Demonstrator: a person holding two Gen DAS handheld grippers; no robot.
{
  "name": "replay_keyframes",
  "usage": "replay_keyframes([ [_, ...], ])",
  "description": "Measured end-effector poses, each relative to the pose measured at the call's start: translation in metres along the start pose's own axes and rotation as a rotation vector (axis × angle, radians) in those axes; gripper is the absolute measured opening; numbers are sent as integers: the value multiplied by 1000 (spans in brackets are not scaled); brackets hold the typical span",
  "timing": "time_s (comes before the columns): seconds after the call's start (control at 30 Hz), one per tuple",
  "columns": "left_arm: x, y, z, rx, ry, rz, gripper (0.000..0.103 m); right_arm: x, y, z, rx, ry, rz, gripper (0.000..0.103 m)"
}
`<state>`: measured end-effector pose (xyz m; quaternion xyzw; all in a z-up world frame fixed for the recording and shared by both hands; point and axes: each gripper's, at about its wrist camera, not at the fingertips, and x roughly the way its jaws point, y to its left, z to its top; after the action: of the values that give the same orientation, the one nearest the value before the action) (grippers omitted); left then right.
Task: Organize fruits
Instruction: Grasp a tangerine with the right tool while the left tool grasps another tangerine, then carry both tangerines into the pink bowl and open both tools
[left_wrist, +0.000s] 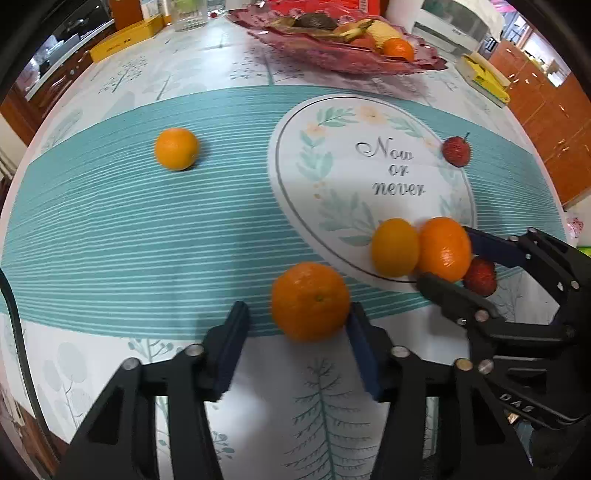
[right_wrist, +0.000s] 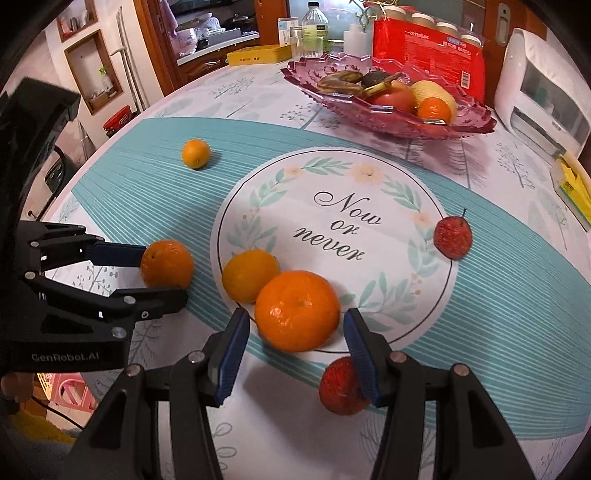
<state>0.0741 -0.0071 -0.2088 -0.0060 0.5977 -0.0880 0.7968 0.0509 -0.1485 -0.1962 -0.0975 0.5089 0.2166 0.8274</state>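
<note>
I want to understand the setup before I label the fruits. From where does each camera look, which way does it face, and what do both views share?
Left wrist: sits behind the left gripper, looks steeply down at the orange between its fingers; the right gripper shows at right.
Right wrist: sits behind the right gripper, looks down at the large orange; the left gripper shows at left.
Shared: the tablecloth with "Now or never", both oranges, the pink fruit bowl.
</note>
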Motion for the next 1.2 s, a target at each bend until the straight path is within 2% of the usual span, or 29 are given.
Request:
replay_keyframes([
  [0.13, 1, -5, 2, 18, -8, -3, 39, 2, 3, 0, -19, -1, -6, 53],
  [0.23, 1, -7, 4, 26, -14, 1, 39, 2, 2, -1, -15, -9, -23, 47],
  [0.57, -7, -9, 7, 57, -20, 16, 38, -5, 2, -3, 66, -46, -14, 45],
  [0.8, -42, -17, 23, 117, -84, 48, 38, -34, 7, 4, 94, -137, -51, 45],
  [1.2, -126, -27, 68, 185, -233, 82, 38, -113, 7, 39, 175, -335, -129, 45],
])
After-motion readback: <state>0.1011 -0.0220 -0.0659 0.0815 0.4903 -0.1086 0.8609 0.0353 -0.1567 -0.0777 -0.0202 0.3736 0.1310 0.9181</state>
